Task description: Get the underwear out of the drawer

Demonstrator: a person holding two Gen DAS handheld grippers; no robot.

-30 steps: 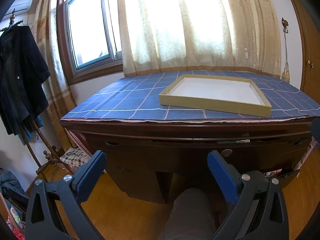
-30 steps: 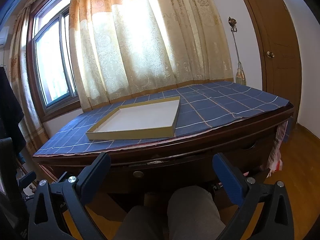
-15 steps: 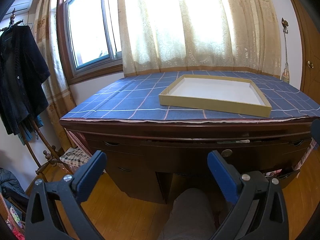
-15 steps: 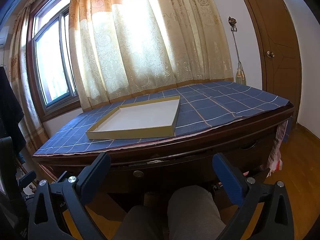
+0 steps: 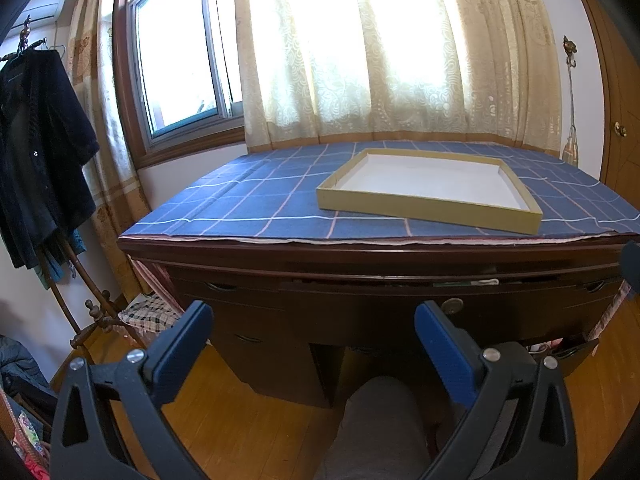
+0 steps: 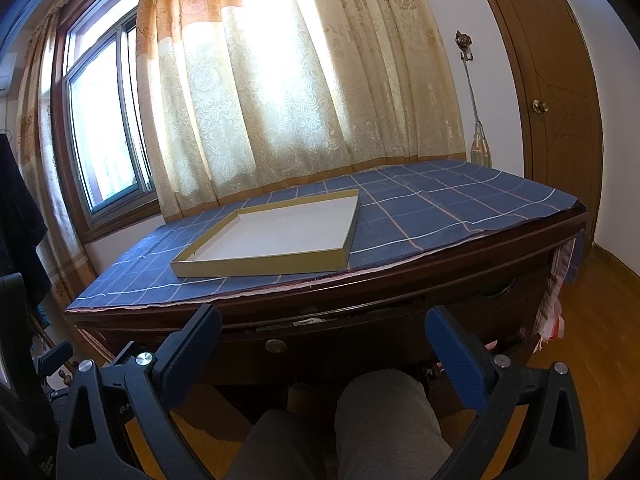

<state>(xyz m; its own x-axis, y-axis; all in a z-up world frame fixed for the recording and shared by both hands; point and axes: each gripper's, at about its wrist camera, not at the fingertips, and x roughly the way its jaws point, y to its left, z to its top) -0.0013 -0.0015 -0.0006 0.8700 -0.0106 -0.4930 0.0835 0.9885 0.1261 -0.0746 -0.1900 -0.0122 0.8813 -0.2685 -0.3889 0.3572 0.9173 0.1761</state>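
Left gripper (image 5: pixel 312 332) and right gripper (image 6: pixel 322 330) both wide open, holding nothing, held back from desk (image 6: pixel 400 284), probably lining up on center drawer (image 6: pixel 360 340). Drawer barely ajar, pale scrap at gap; underwear not visible, presumably inside. Empty shallow tray (image 6: pixel 276 236) on blue checked cloth (image 5: pixel 256 204), likely drop spot. Curtained window, wood floor, door at right.

Our right gripper (image 6: pixel 322 334) hangs with fingers (image 6: pixel 456 350) spread before the dark wooden drawer (image 6: pixel 360 344), below the cloth-covered surface (image 6: pixel 440 216) bearing a shallow tan cardboard tray (image 6: pixel 256 266).
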